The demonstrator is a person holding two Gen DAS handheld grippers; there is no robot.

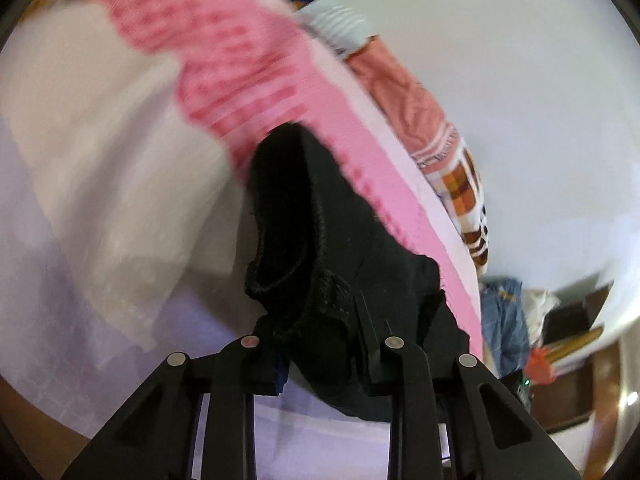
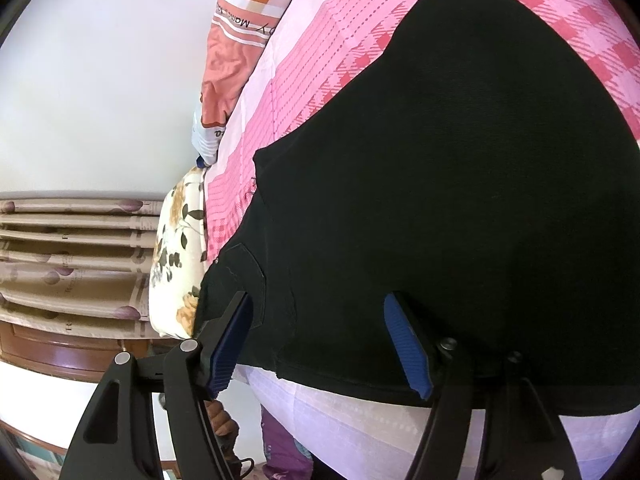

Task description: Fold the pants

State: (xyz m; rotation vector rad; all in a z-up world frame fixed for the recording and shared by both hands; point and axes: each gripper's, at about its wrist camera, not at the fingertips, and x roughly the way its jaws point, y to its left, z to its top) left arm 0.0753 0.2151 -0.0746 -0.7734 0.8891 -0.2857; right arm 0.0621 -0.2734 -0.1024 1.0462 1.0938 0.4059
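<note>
Roughly, label by label:
pants [image 2: 440,184]: black, spread flat on the pink checked bedsheet [image 2: 304,80], waist end at the sheet's near edge.
left gripper [image 1: 320,344]: jaws clamped on a bunched fold of the pants, lifted off the sheet; pads buried in cloth, view blurred, so grip looks firm but is hard to confirm.
right gripper [image 2: 320,340]: jaws wide apart, blue pads [image 2: 404,344] over the waistband, probably resting on it, not pinching.
pillows [image 2: 232,60]: at the sheet's far edge, by the wall.

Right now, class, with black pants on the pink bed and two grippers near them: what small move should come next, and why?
Probably lift the left gripper, which is shut on a bunched edge of the black pants, and carry it across. The right gripper is open over the flat part.
</note>
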